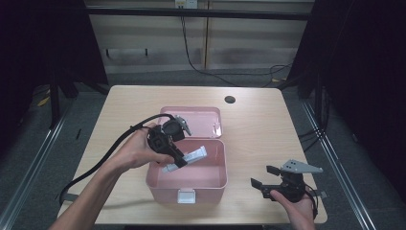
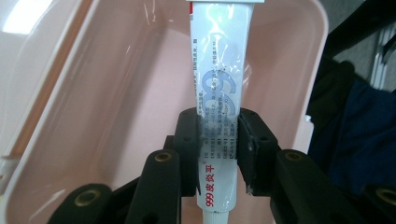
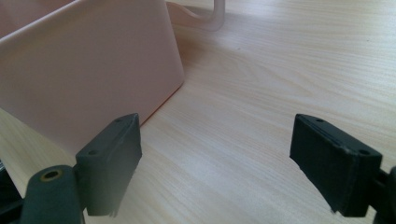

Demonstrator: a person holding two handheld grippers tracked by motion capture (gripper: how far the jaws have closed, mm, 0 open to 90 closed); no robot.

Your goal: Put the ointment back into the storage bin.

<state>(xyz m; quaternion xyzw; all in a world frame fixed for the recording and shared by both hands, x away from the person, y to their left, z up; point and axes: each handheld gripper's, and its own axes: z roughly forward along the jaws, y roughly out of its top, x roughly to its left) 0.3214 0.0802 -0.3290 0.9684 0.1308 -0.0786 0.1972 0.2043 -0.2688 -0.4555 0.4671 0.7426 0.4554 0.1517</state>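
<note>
Tube point(image 2: 219, 84): red "999" + Chinese chars.

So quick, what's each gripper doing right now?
Left gripper: jaws shut on the white tube, over the pink box.
Right gripper: jaws open, holding nothing, above the table.

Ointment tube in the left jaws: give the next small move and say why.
Probably lower the left gripper a little further into the pink box, then open the jaws. They are clamped on the white tube, which hangs above the box's open inside, seemingly not yet resting on its floor. The right gripper waits open beside the box.
</note>
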